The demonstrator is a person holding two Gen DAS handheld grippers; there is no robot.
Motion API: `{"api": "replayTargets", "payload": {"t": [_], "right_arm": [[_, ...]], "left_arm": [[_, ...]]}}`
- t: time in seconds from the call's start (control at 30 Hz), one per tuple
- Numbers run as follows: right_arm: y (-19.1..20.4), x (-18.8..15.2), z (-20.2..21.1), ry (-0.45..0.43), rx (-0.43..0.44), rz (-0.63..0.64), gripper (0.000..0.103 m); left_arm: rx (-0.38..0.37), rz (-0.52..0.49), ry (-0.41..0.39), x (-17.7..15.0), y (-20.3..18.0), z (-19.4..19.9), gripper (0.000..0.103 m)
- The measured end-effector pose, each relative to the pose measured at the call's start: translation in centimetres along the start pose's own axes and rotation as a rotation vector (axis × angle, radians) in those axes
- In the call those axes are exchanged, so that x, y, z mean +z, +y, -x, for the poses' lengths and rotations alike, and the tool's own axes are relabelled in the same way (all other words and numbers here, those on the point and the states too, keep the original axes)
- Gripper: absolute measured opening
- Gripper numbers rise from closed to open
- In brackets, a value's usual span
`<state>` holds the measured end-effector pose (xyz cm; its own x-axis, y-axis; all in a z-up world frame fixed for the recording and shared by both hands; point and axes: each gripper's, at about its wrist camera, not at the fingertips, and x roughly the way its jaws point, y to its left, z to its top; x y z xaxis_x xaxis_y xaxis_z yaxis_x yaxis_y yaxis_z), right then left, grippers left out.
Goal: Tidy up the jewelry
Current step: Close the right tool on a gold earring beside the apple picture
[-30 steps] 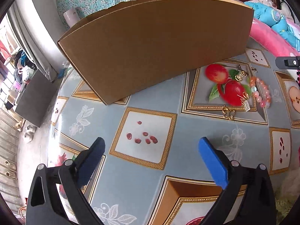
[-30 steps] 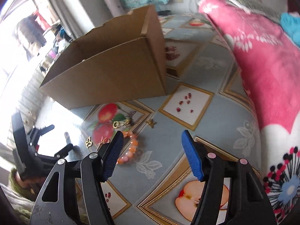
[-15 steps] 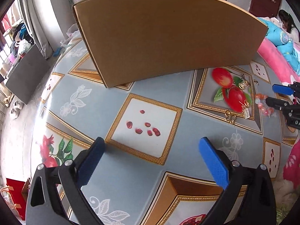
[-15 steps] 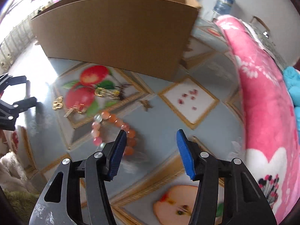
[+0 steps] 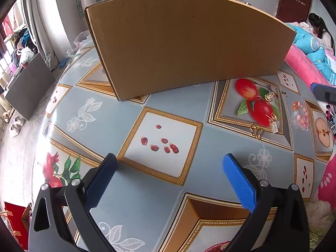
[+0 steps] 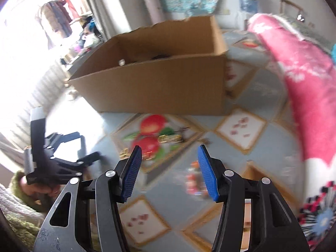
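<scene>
— Where's the jewelry?
— On the table, by its right edge: a pink bead bracelet and gold pieces on the printed apples, just before the cardboard box.
— The tongs?
— Left gripper gapes wide, empty. Right gripper stands half open over the table, holding nothing.

Grey curtain, bright window, pink blanket

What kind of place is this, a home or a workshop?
Most likely a lived-in home, perhaps a bedroom: a pink blanket and blue bedding lie beside the table's fruit-print cloth, with curtains and shoes on the floor.
</scene>
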<state>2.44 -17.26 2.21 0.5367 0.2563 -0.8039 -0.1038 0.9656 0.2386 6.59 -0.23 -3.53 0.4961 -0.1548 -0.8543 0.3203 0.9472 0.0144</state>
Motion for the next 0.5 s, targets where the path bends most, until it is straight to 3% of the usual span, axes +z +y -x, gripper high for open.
{"api": "replayTargets", "payload": {"t": [0.13, 0.27, 0.37, 0.5], "right_arm": [[1.8, -0.5, -3.0, 0.081, 0.015, 0.019, 0.043], [1.8, -0.9, -4.5, 0.123, 0.022, -0.016, 0.037], [1.7, -1.0, -4.8, 0.132, 0.020, -0.040, 0.034], [1.1, -0.9, -4.8, 0.123, 0.024, -0.061, 0.032]], "left_arm": [[-0.007, -0.003, 0.004, 0.1, 0.0, 0.1, 0.098], [-0.075, -0.036, -0.072, 0.4, -0.8, 1.5, 0.091], [-0.123, -0.098, -0.105, 0.8, -2.3, 2.0, 0.081], [-0.177, -0.190, -0.098, 1.1, -5.0, 1.8, 0.056]]}}
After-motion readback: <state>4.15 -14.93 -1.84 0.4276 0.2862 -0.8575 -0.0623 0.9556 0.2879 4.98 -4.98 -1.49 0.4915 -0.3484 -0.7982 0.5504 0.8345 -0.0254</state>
